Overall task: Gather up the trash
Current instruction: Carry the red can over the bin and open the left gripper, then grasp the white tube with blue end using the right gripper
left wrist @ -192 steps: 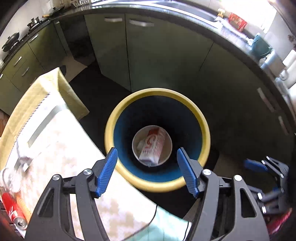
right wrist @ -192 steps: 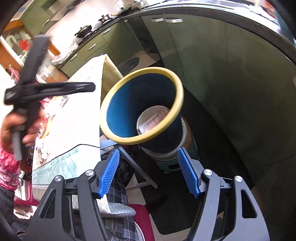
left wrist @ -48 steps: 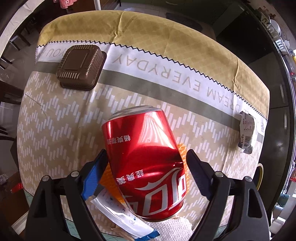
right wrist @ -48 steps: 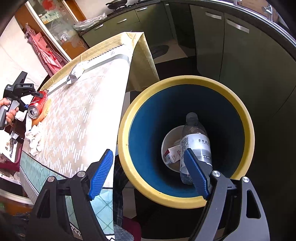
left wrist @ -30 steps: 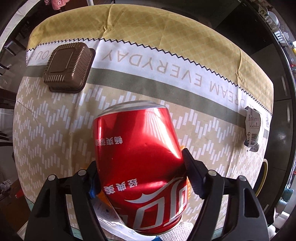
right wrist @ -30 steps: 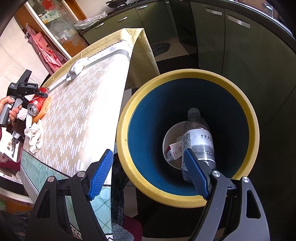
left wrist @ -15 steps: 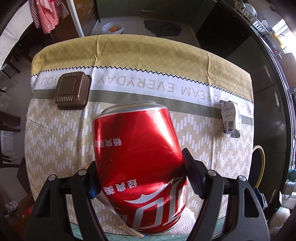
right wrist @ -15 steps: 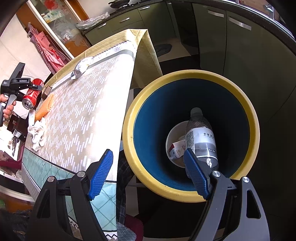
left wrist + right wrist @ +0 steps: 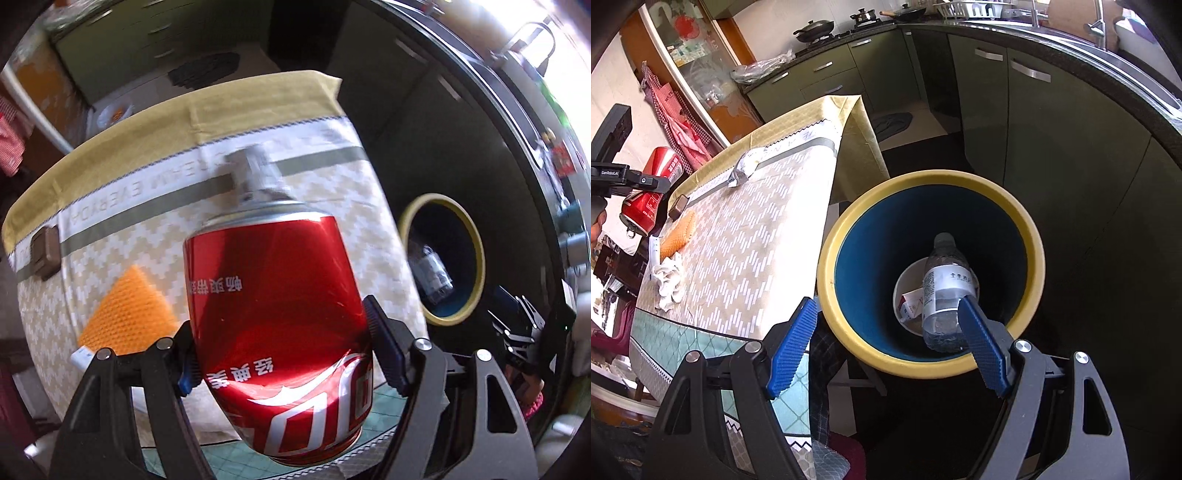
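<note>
One red cola can (image 9: 277, 317) fills the left wrist view, clamped between the blue fingers (image 9: 384, 350) of the left gripper (image 9: 284, 354) and held above the worktop (image 9: 332, 192); the left finger pad is mostly hidden behind the can. One bin (image 9: 849, 229) with a yellow rim and blue inside stands on the floor to the right of the worktop, and the right gripper (image 9: 886, 343) hangs over its near rim with its fingers spread wide, grasping nothing. Inside the bin lie one clear plastic bottle (image 9: 942, 291) with a white label, leaning against the wall, and one red and white packet (image 9: 910, 304) on the pale bottom; the bottle's base is cut off by the right finger.

Four loose things remain on the patterned tablecloth: one orange sponge (image 9: 129, 310), one small brown box (image 9: 46, 251) near the far left edge, one crumpled silver wrapper (image 9: 746, 168) at the far end, blurred in the left view, and one white crumpled tissue (image 9: 668, 280) at the near left. A white strip (image 9: 654, 251) beside the sponge is too small to name. In the right wrist view the can shows at far left, held off the worktop's left edge.
</note>
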A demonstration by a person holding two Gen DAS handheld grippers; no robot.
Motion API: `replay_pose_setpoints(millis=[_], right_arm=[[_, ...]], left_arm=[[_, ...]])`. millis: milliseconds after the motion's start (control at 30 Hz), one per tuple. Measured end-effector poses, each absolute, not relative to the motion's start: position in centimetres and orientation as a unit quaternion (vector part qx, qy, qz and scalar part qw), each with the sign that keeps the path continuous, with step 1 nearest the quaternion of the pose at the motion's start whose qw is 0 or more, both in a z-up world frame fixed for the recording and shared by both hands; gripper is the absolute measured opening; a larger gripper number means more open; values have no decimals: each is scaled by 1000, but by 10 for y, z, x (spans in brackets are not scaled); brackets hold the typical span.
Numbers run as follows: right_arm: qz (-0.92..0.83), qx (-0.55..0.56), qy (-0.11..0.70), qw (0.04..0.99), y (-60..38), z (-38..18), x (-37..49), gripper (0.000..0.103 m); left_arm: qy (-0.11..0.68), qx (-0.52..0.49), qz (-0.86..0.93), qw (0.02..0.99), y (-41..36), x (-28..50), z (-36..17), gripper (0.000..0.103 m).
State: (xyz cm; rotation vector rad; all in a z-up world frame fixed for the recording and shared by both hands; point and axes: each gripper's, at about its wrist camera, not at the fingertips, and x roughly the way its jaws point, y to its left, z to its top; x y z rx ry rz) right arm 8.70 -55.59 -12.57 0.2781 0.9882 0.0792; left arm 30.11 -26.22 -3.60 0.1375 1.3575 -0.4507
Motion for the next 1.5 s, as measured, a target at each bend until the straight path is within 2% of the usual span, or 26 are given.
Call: replay_pose_setpoints(millis=[233, 400, 633, 733, 833, 967, 1200, 1500], right_arm=[[-1, 137, 462, 876, -580, -112, 54, 78], [-32, 146, 457, 877, -600, -104, 25, 78], [-57, 157, 457, 874, -613, -100, -6, 78], [-59, 159, 459, 872, -614, -100, -11, 78], [-57, 160, 460, 872, -613, -100, -13, 79], [-45, 158, 460, 873, -606, -100, -4, 78], [26, 120, 463, 878, -555, -89, 33, 79], [180, 20, 476, 861, -400, -72, 106, 79]], left_arm=[[616, 123, -315, 712, -402, 272, -54, 71], [619, 147, -349, 688, -479, 265, -89, 71], [631, 169, -342, 675, -536, 274, -145, 71], [623, 175, -336, 684, -537, 278, -151, 71], [610, 168, -345, 693, -520, 273, -134, 71], [569, 162, -367, 718, -475, 249, -84, 71], [515, 105, -385, 759, -337, 196, -7, 76], [477, 15, -256, 841, -140, 166, 16, 77]])
